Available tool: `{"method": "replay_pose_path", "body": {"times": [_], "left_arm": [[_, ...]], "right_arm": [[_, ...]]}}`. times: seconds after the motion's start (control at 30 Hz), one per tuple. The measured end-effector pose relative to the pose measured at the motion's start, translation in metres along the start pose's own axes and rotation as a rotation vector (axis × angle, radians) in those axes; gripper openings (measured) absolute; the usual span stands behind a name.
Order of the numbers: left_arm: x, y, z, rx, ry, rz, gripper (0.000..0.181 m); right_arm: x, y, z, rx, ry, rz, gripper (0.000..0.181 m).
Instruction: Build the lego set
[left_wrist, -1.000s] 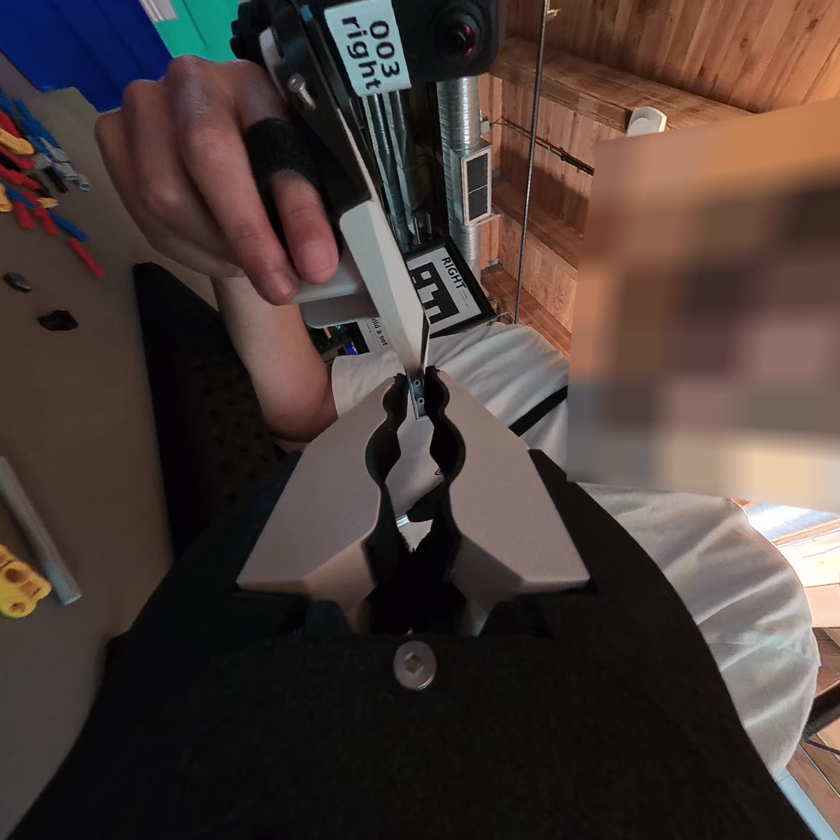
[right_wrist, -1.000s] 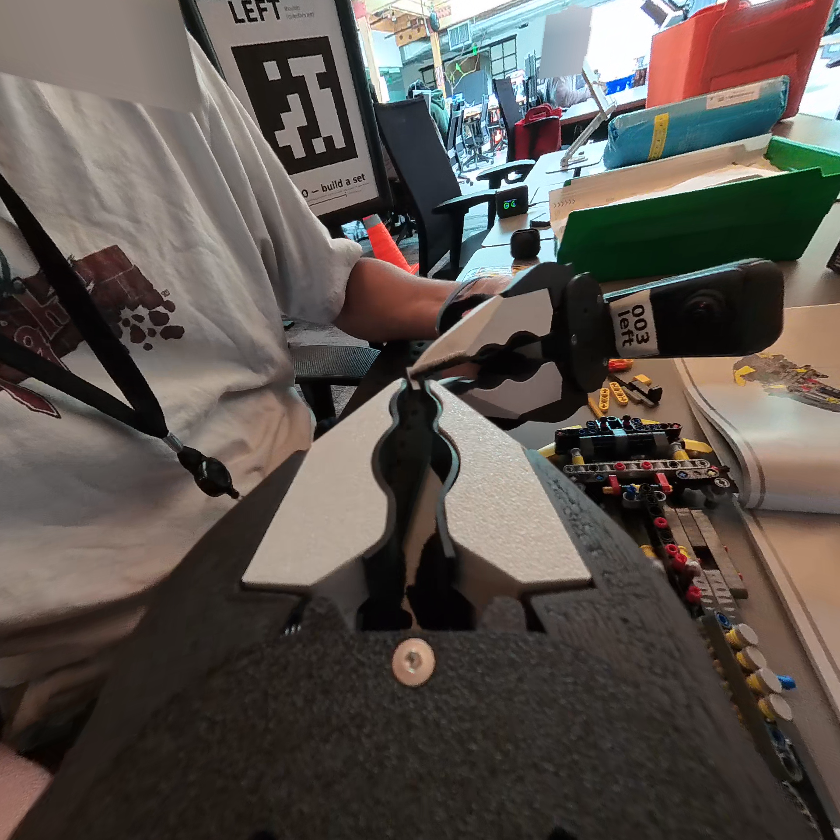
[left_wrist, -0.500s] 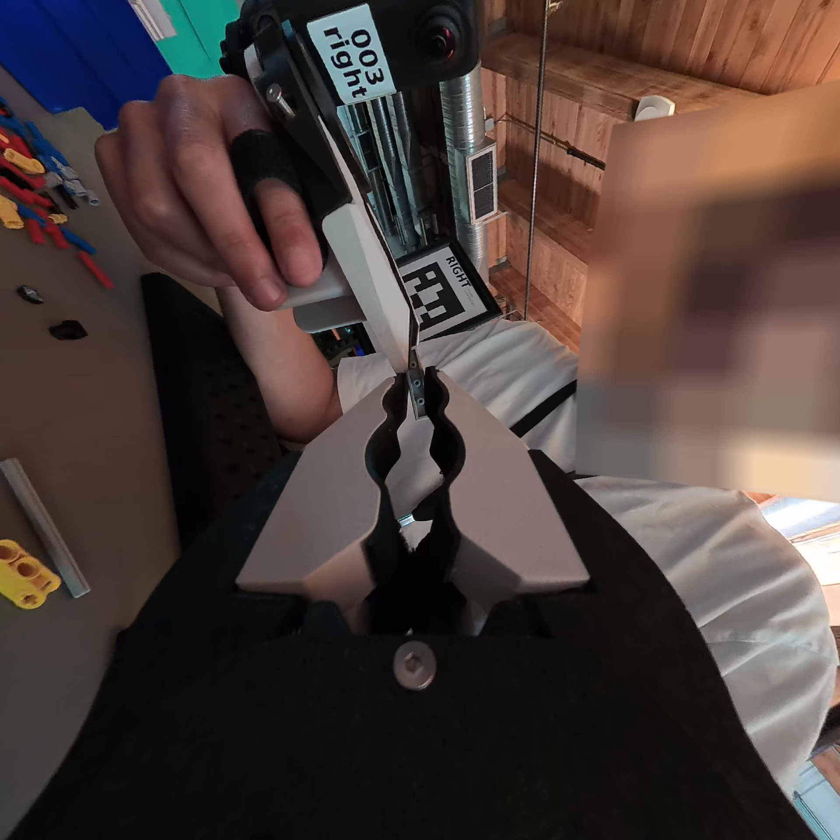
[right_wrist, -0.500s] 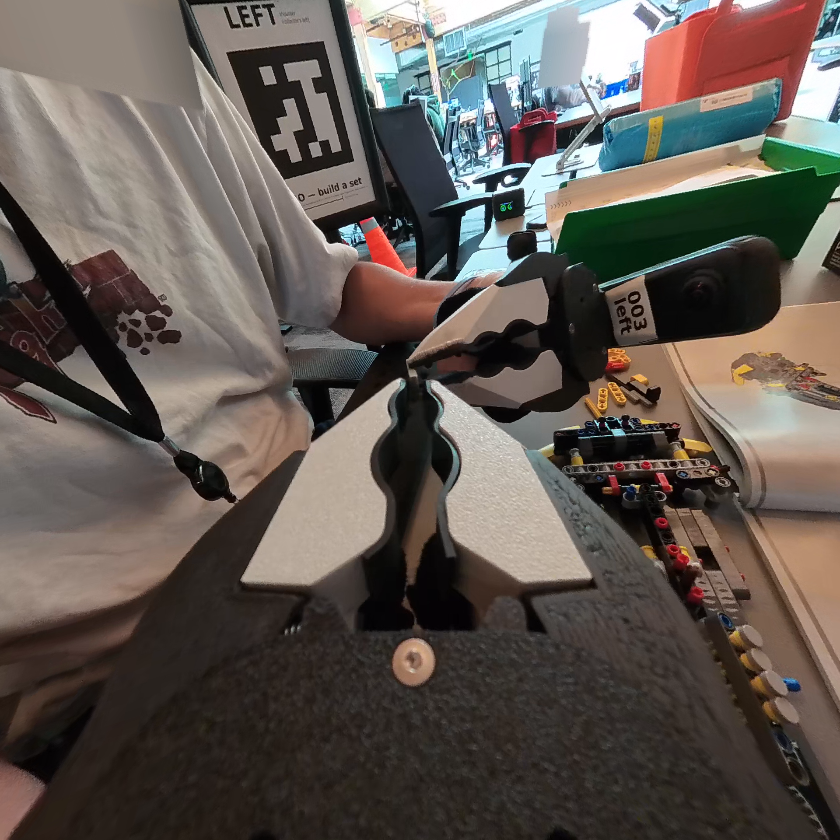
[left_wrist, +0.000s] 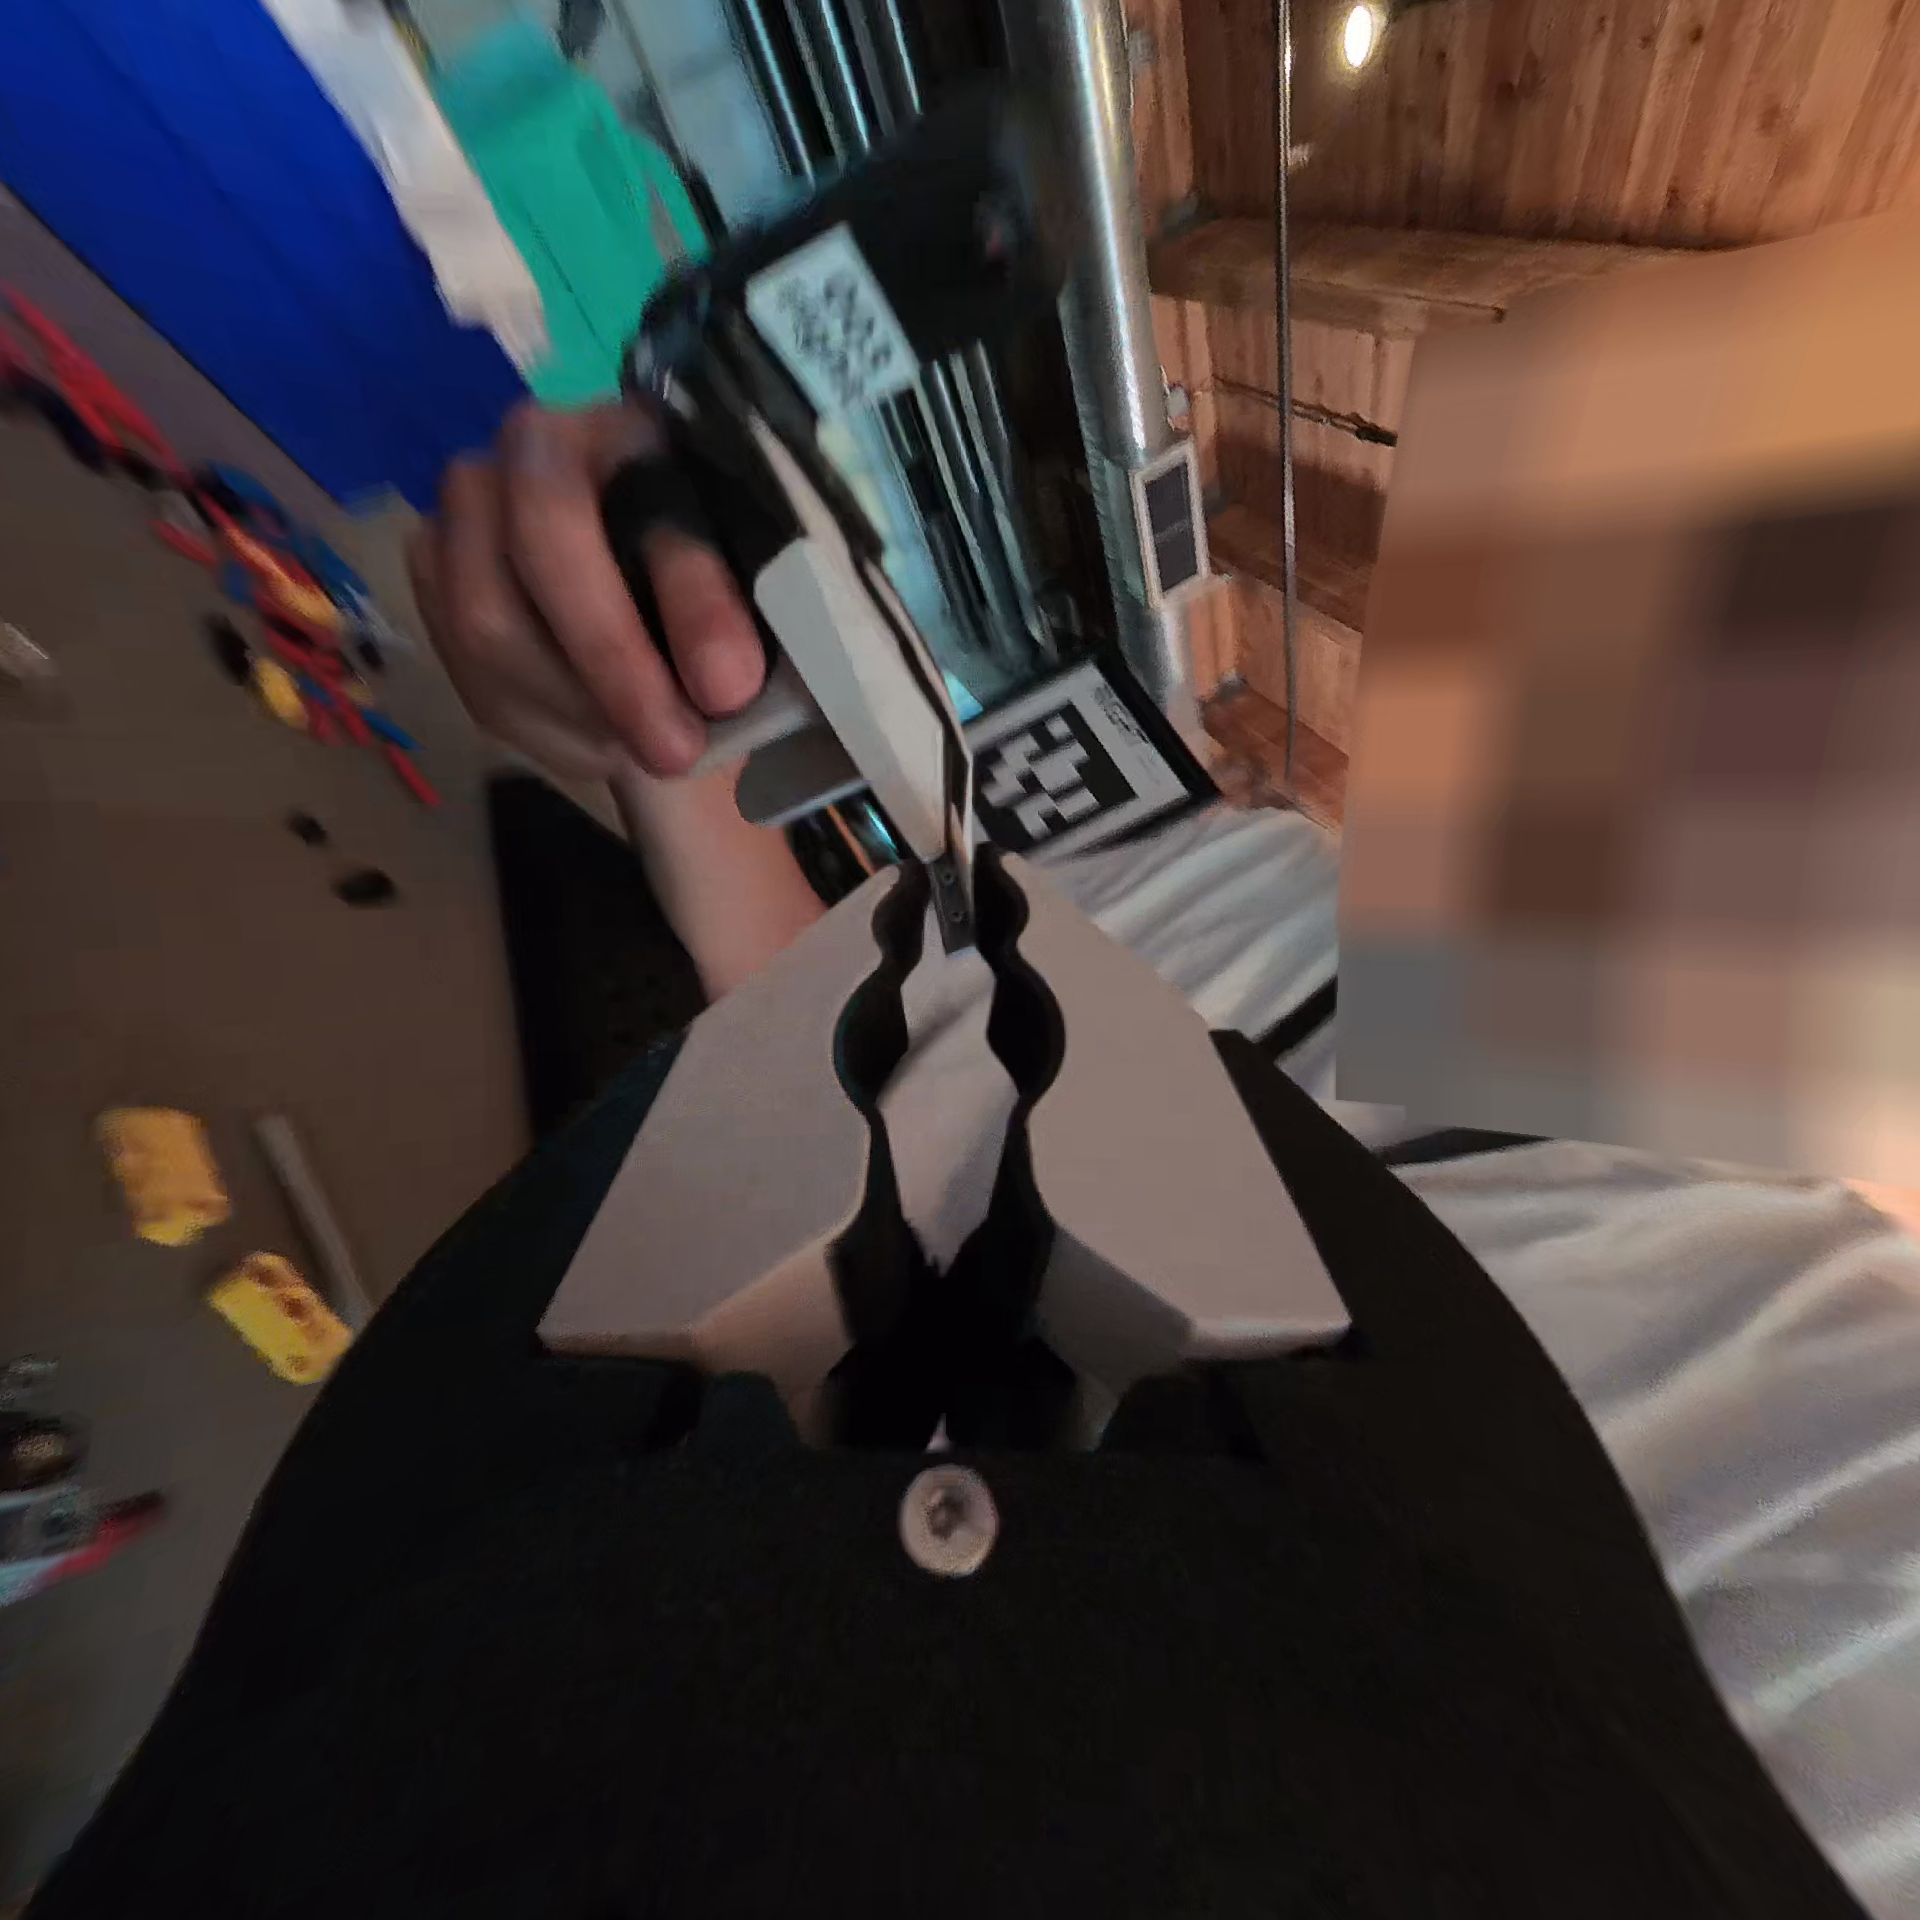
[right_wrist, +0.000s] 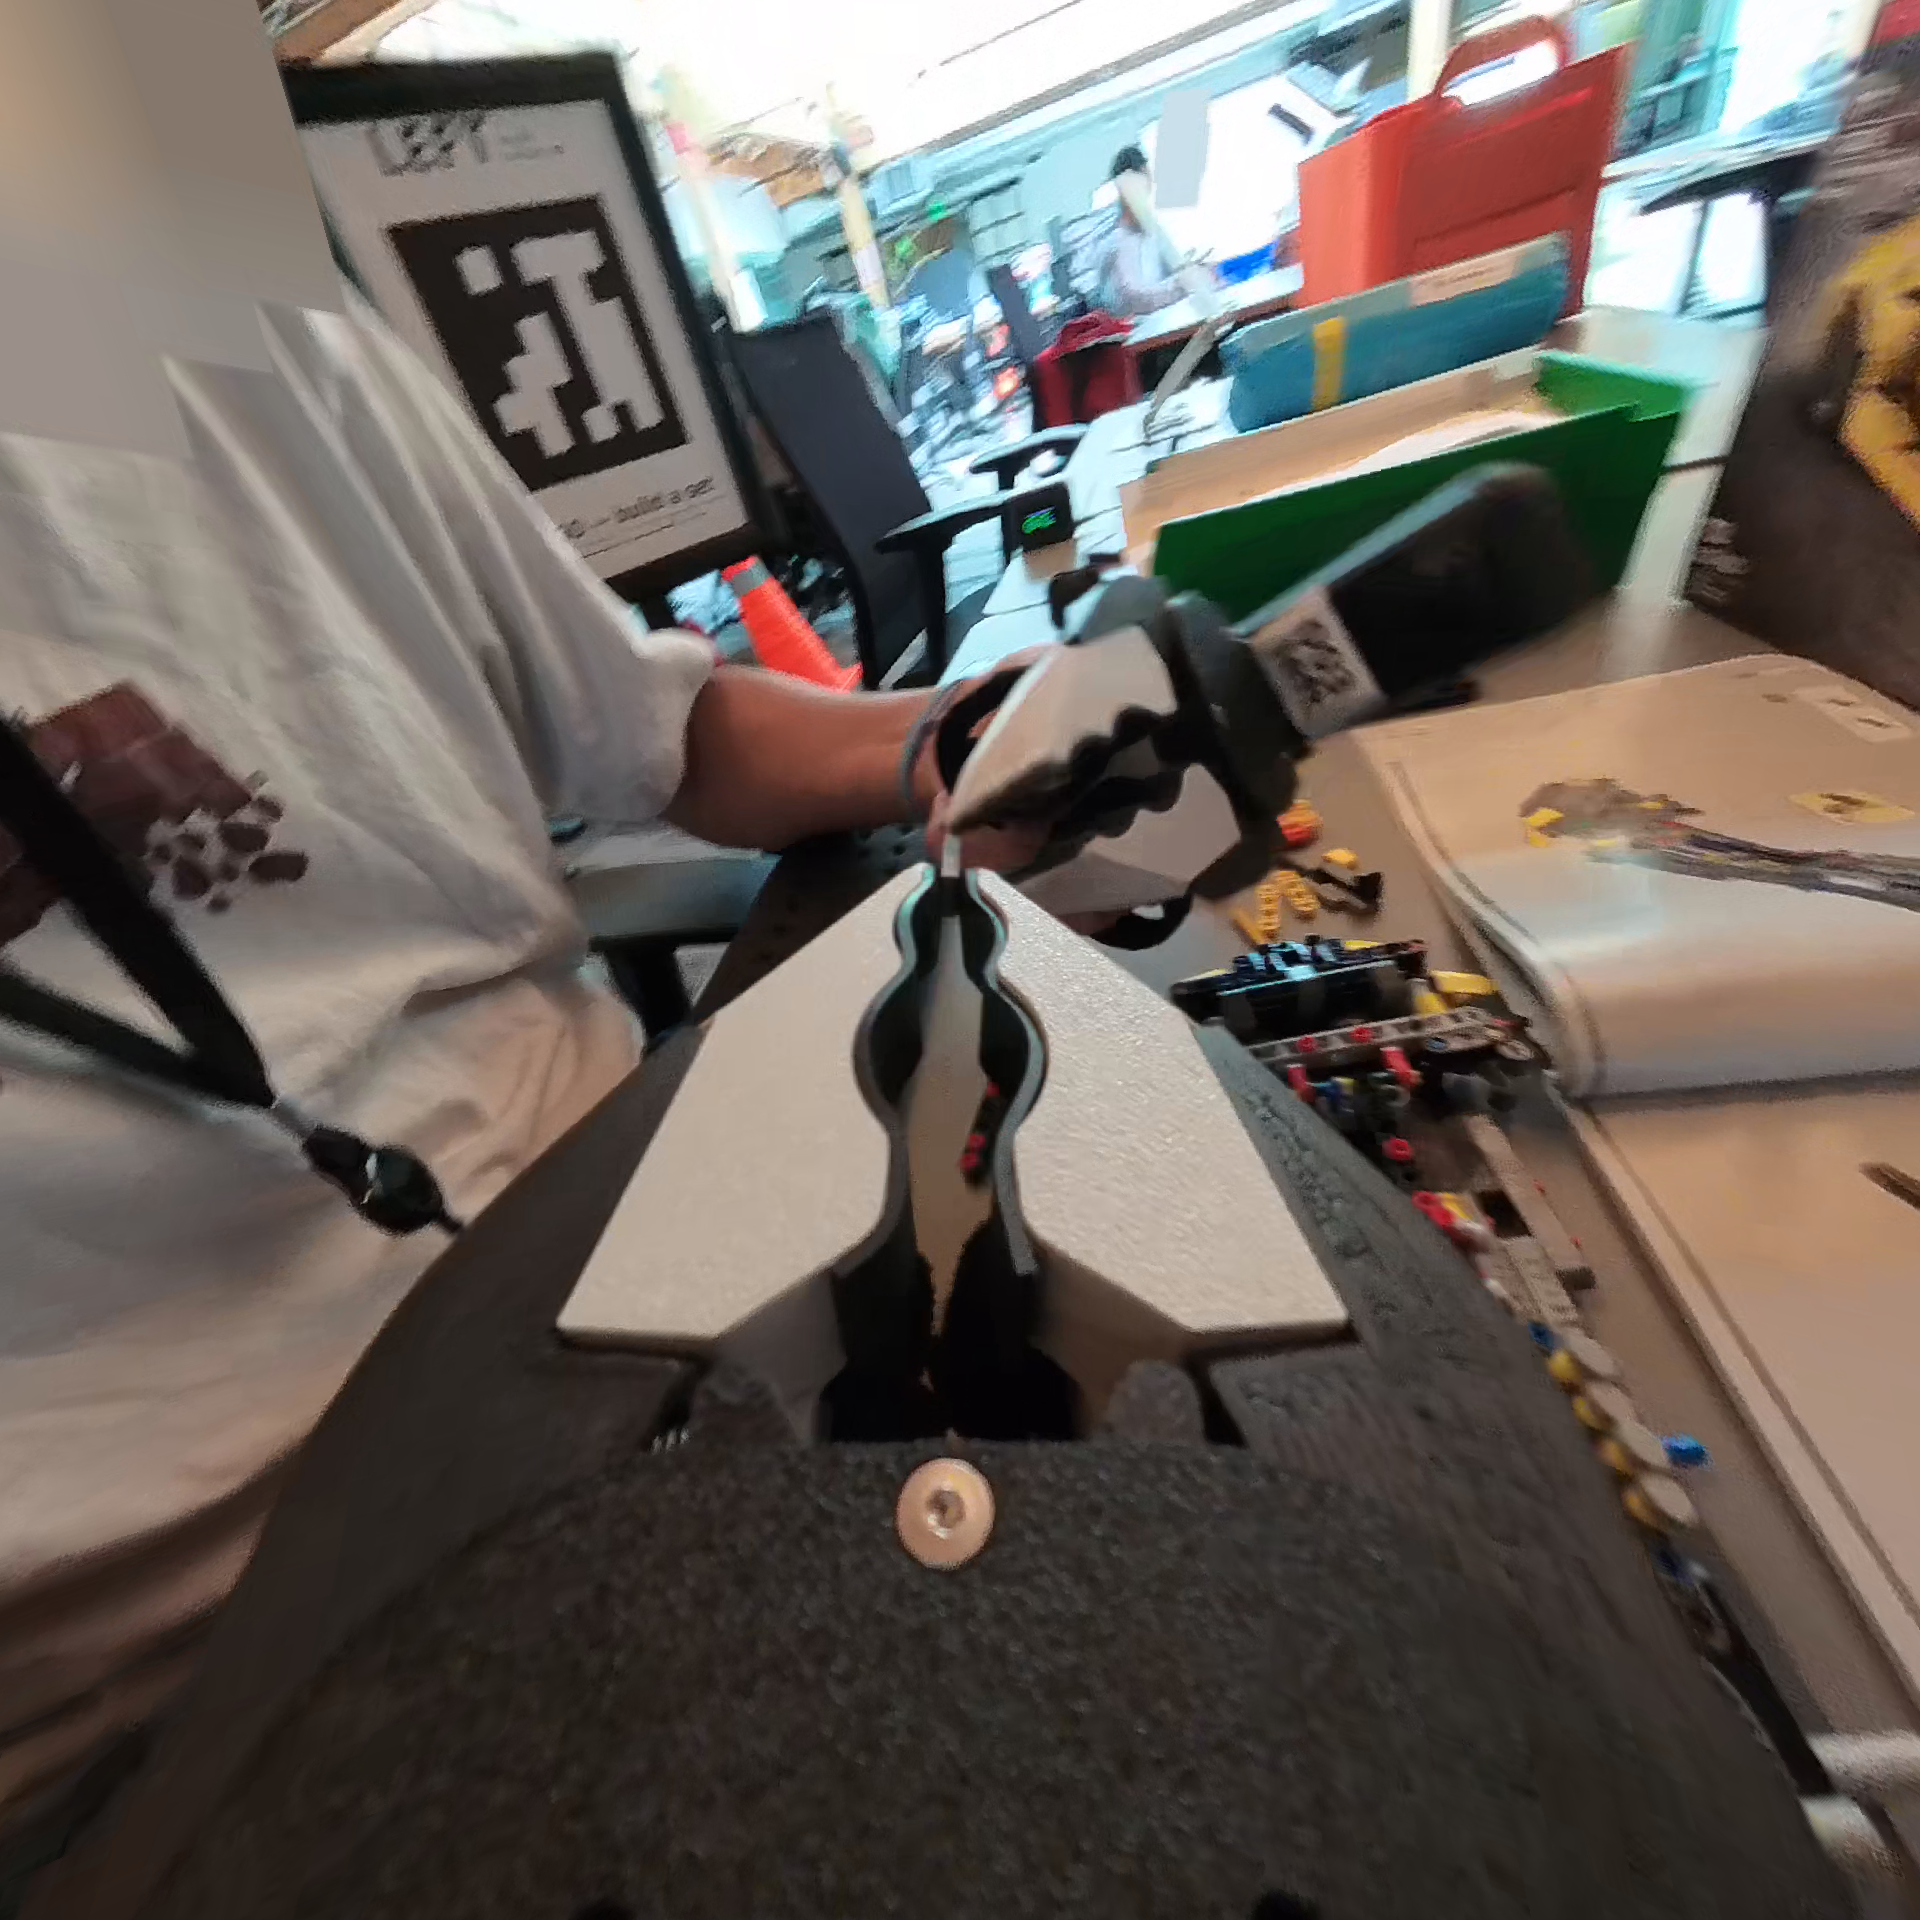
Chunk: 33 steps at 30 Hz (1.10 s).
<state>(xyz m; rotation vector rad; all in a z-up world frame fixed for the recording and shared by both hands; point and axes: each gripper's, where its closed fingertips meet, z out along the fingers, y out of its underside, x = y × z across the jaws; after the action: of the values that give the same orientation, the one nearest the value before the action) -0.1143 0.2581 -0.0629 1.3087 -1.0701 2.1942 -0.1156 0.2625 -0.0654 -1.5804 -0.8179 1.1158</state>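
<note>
In the left wrist view my left gripper (left_wrist: 945, 896) is shut on a small dark grey lego piece (left_wrist: 952, 914) at its tips. My right gripper (left_wrist: 948, 854) comes down from above, held by a hand, and its shut tips meet the same piece. In the right wrist view my right gripper (right_wrist: 948, 885) pinches the thin grey piece (right_wrist: 951, 864), and my left gripper (right_wrist: 961, 823) touches it tip to tip from the far side. The pair is held in the air in front of the person's white shirt. The partly built black lego model (right_wrist: 1351, 997) lies on the table at the right.
An open instruction booklet (right_wrist: 1683, 914) lies right of the model, with a green box (right_wrist: 1403, 520) behind it. Loose yellow pieces (left_wrist: 275, 1317), a grey rod (left_wrist: 312, 1205) and several red and blue pieces (left_wrist: 301, 644) lie on the table at the left. Both grippers' tips are close together, under 4 cm apart. From either gripper's tips it is about 15 cm to the partly built black lego model (right_wrist: 1351, 997).
Both grippers have swung together with the piece still between them, and both views are now motion-blurred. More of the table shows. The jaw gaps look unchanged.
</note>
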Motion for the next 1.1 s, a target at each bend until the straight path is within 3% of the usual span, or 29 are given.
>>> {"method": "replay_pose_path", "body": {"times": [0.1, 0.3, 0.6, 0.87, 1.1], "left_arm": [[-0.009, -0.034, -0.023, 0.159, -0.2, 0.235, 0.035], [-0.008, -0.058, -0.038, 0.265, -0.59, 0.706, 0.033], [-0.019, -0.056, -0.024, 0.279, -0.556, 0.607, 0.015], [-0.015, -0.059, -0.029, 0.311, -0.539, 0.601, 0.009], [-0.018, -0.055, -0.032, 0.26, -0.598, 0.661, 0.007]], "right_arm": [[0.026, -0.011, -0.01, 0.078, 0.09, 0.152, 0.002], [0.066, -0.02, -0.018, 0.265, 0.184, 0.453, 0.001], [0.063, -0.021, -0.001, 0.3, 0.145, 0.505, 0.002], [0.063, -0.021, 0.0, 0.307, 0.127, 0.538, 0.003], [0.064, -0.017, 0.002, 0.296, 0.119, 0.572, 0.002]]}}
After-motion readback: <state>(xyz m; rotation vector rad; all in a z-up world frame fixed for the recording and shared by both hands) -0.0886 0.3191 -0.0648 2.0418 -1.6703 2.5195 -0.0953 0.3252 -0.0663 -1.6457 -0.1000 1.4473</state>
